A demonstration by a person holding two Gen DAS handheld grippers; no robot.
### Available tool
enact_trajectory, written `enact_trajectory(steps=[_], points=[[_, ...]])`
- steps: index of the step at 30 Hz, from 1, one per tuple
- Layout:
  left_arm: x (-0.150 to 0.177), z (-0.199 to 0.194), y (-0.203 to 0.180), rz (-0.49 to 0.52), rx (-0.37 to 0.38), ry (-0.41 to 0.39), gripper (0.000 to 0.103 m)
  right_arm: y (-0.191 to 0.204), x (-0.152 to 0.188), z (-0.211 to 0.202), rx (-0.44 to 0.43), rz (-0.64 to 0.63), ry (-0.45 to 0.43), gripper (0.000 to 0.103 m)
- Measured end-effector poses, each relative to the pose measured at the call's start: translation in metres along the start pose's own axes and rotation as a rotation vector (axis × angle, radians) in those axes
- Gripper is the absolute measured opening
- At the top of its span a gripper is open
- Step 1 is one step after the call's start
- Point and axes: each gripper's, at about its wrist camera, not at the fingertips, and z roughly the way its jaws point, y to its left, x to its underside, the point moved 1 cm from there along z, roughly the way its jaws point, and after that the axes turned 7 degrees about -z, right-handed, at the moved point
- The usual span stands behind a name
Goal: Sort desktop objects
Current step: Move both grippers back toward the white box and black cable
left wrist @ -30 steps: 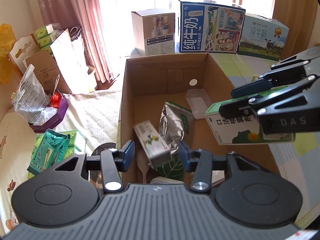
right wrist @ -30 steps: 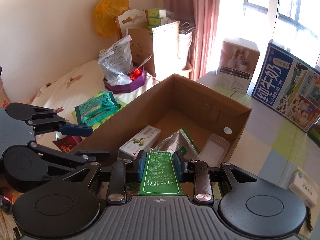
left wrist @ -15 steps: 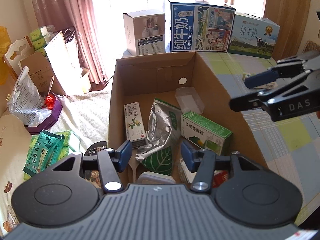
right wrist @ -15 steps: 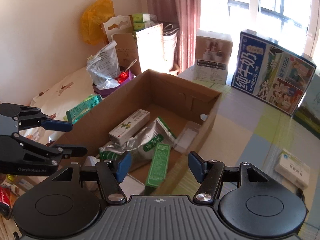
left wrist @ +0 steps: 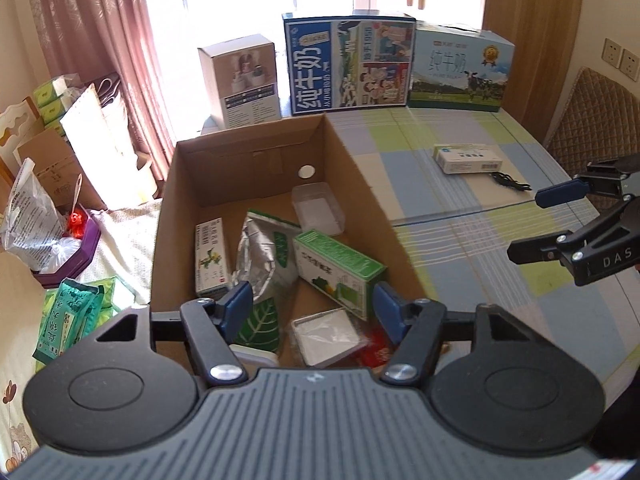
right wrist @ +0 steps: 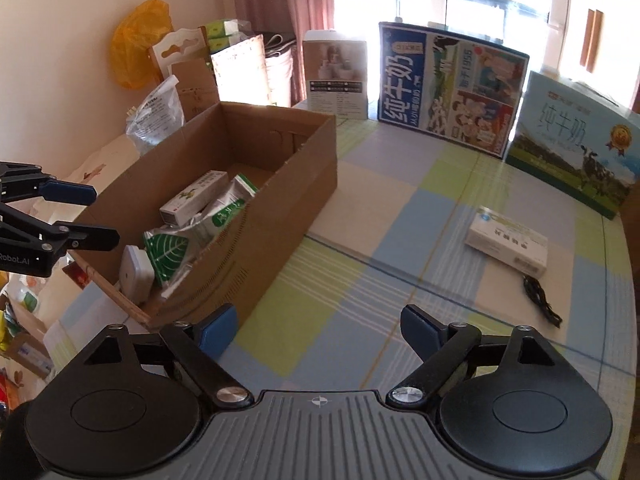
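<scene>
Above the cardboard box (left wrist: 256,160), the left gripper (left wrist: 312,308) was held with jaws wide apart and nothing between them. Over the checked tablecloth (right wrist: 400,240), the right gripper (right wrist: 318,330) was likewise spread and unloaded. A green carton (left wrist: 340,268) was seen inside the box; a white box (right wrist: 507,244) was left on the cloth.

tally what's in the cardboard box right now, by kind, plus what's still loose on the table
In the cardboard box:
Cartons: 2, green carton, white carton
Foil pouches: 1, foil pouch
Clear plastic trays: 2, far tray, near tray
White lidded container: 1
Loose on the table: 2, white medicine box, black cord
Total: 8
</scene>
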Motion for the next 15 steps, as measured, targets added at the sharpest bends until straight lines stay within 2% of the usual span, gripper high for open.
enact_trajectory(steps=[5,9,15], points=[[-0.002,-0.007,-0.028,0.039,0.010,-0.007,0.080,-0.021,0.021,-0.024,0.042,0.025,-0.002,0.096],[-0.004,-0.013,-0.052,0.080,0.031,-0.015,0.085,-0.042,0.038,-0.044,0.077,0.046,0.000,0.101],[-0.008,-0.015,-0.091,0.150,0.071,-0.020,0.094,-0.078,0.061,-0.069,0.134,0.084,0.011,0.101]])
